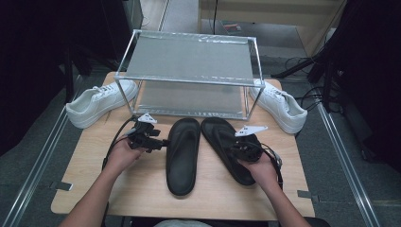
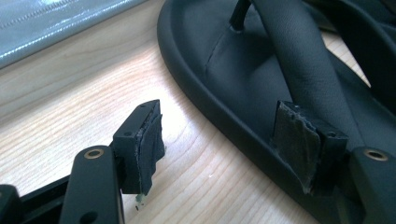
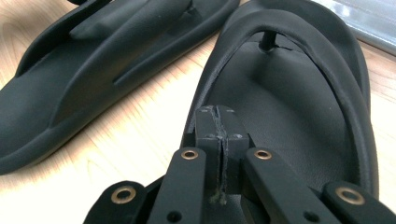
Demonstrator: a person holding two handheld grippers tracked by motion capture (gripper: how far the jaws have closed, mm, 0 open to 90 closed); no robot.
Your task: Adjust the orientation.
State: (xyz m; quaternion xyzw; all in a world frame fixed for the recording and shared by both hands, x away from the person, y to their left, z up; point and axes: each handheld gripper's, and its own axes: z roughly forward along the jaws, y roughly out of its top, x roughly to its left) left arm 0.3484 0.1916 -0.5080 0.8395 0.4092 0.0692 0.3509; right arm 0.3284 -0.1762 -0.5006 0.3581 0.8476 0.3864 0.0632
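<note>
My left gripper (image 2: 219,140) stands with its jaws spread wide, one jaw over the bare wood of the table (image 2: 70,107) and the other against the outer rim of the left flip-flop (image 2: 243,79), so the sandal's edge sits between them without being pinched. In the high view that gripper (image 1: 158,141) lies just beside the left flip-flop (image 1: 182,156), pointing across at it. My right gripper (image 3: 219,126) has its jaws pressed together with nothing between them, and it rests over the heel end of the right flip-flop (image 3: 289,112), whose toe post lies straight ahead. Beyond both grippers stands the metal rack (image 1: 189,59), with a white sneaker (image 1: 97,101) beside each end.
</note>
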